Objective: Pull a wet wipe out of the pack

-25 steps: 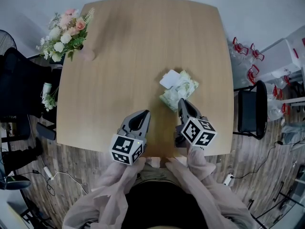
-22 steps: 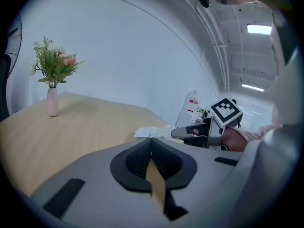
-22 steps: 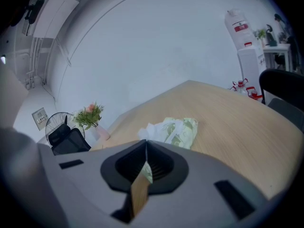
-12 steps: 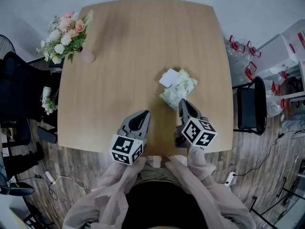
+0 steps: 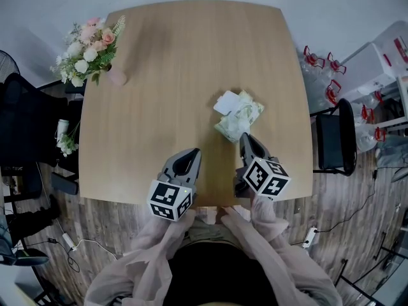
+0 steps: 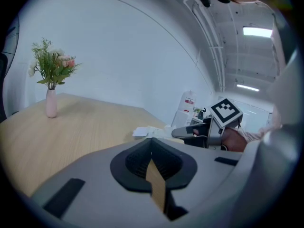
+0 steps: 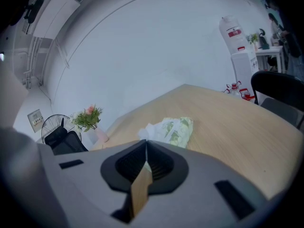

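The tabletop (image 5: 166, 75) carries the wet wipe pack (image 5: 239, 118) just beyond the tip of the right tongs (image 5: 244, 137), with a white flap (image 5: 226, 104) at its far end. The left tongs (image 5: 193, 152) hover off to the side, apart from it. Both tongs are closed on nothing, so the pull seems not yet begun: grasping and drawing out a wipe remain.

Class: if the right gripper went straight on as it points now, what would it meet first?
Probably the wet wipe pack, lying just ahead of the right gripper; depth is unclear.
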{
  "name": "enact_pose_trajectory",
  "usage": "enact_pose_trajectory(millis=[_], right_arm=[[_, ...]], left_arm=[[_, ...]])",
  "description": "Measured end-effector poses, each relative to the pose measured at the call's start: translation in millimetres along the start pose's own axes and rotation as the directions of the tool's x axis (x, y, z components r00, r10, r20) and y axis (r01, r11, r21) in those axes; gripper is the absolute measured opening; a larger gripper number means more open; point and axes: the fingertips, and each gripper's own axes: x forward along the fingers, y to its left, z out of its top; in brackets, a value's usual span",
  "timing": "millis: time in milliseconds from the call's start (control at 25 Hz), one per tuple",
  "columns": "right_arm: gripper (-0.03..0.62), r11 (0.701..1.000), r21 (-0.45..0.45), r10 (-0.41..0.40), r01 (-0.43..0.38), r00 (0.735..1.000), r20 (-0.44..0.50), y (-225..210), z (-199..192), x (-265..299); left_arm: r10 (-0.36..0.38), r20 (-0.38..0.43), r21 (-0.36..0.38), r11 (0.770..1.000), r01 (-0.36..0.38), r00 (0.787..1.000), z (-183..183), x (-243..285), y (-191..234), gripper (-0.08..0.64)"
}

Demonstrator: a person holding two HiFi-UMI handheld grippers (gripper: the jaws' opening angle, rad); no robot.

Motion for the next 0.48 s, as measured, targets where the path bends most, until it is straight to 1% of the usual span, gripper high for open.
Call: enact_pose_trajectory(millis=[480], right_arm=[[0.012,1.0,0.013,-0.022,0.022,0.999,0.024,9.9,-8.3,-9.0]], left_arm=[[-0.028,-0.003,0.016,0.999,0.028,1.0,-1.2,-13.2,2.2,0.009]])
